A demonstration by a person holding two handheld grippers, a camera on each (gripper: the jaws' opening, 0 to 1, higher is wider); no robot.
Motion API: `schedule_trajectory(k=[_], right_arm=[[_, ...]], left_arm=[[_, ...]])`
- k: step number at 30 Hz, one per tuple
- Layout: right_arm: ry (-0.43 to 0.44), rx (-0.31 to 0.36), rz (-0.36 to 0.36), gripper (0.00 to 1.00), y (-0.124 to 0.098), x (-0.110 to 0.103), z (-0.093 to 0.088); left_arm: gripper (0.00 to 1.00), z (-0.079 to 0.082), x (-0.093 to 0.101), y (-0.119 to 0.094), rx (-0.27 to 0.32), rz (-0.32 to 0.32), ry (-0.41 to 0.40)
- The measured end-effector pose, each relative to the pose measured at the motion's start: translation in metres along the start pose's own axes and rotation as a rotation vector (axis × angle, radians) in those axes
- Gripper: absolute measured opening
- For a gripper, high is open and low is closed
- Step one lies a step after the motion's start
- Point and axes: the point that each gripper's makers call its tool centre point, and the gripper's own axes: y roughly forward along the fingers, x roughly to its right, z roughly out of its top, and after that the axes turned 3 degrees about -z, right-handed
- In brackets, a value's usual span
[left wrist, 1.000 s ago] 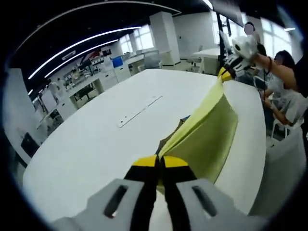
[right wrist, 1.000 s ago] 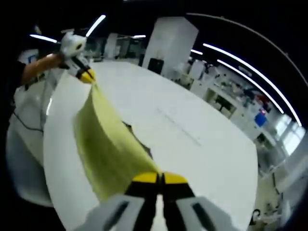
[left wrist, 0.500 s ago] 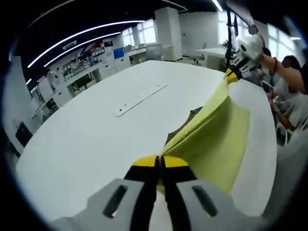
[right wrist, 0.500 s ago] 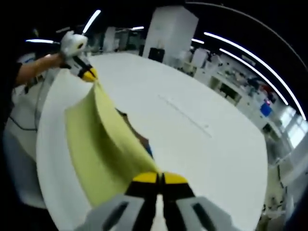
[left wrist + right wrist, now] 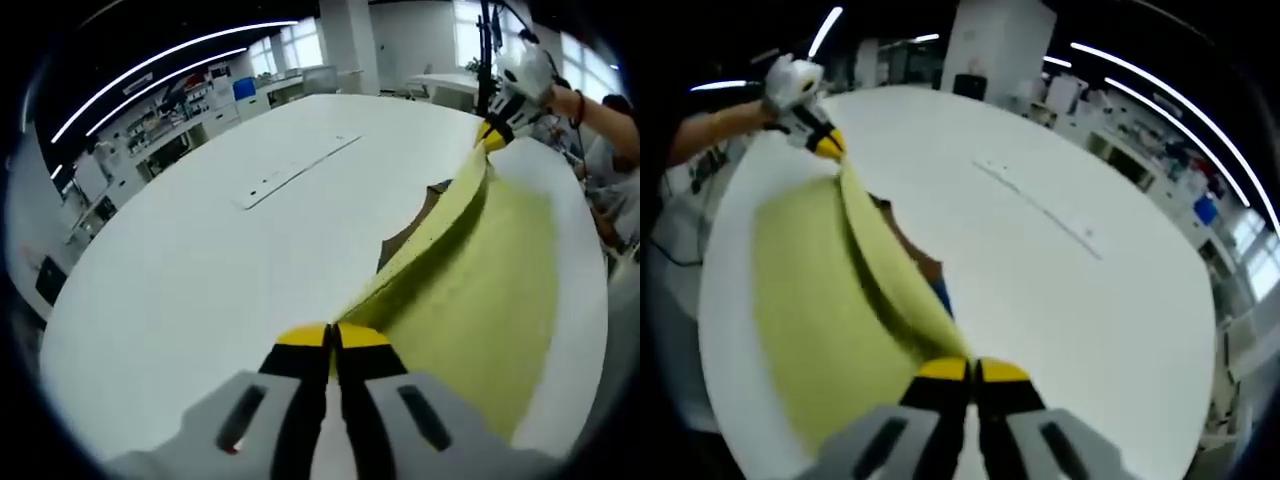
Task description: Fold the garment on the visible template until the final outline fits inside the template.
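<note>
A: Where do we hold the garment [image 5: 470,290]?

B: Our left gripper [image 5: 331,340], at the bottom centre of the left gripper view, is clamped on one end of its raised yellow edge. Our right gripper [image 5: 971,373], bottom centre of the right gripper view, is pinched on the other end.

A: And the cloth between?

B: It hangs taut from that edge and drapes onto the white surface [image 5: 200,270]. A dark template [image 5: 405,235] peeks out beneath it, mid-frame.

A: How will it handle?

B: We judge it light, soft and limp. It sags wherever unsupported, so edge corners are the sensible holds.
</note>
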Motion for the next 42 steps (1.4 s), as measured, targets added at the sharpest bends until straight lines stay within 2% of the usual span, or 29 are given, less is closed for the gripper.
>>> schedule_trajectory(k=[6,16,21,26,32,35,38,42], right_arm=[[-0.002,-0.028,0.014,0.0,0.025,0.008,-0.007],[0.021,-0.036,0.033,0.0,0.032,0.006,-0.015],[0.027,-0.009,0.039,0.0,0.018,0.006,-0.006],[-0.005,0.011,0.049,0.0,0.005,0.004,0.001],[0.008,0.036,0.061,0.0,0.002,0.002,0.007],[0.014,0.04,0.058,0.0,0.0,0.001,0.009],[0.021,0.049,0.05,0.0,0.001,0.003,0.012],[0.054,0.051,0.048,0.0,0.013,0.005,0.013]], left_arm=[[0.0,-0.007,0.002,0.012,-0.013,-0.009,0.001],[0.0,-0.004,-0.009,0.024,-0.007,0.015,-0.021],[0.0,0.004,-0.009,0.014,0.004,0.016,-0.003],[0.0,0.014,-0.006,-0.003,0.025,0.017,0.015],[0.0,0.024,-0.006,-0.024,0.03,0.043,0.045],[0.0,0.037,-0.006,-0.038,0.051,0.056,0.048],[0.0,0.042,-0.01,-0.039,0.055,0.056,0.061],[0.0,0.03,-0.016,-0.025,0.021,0.057,0.044]])
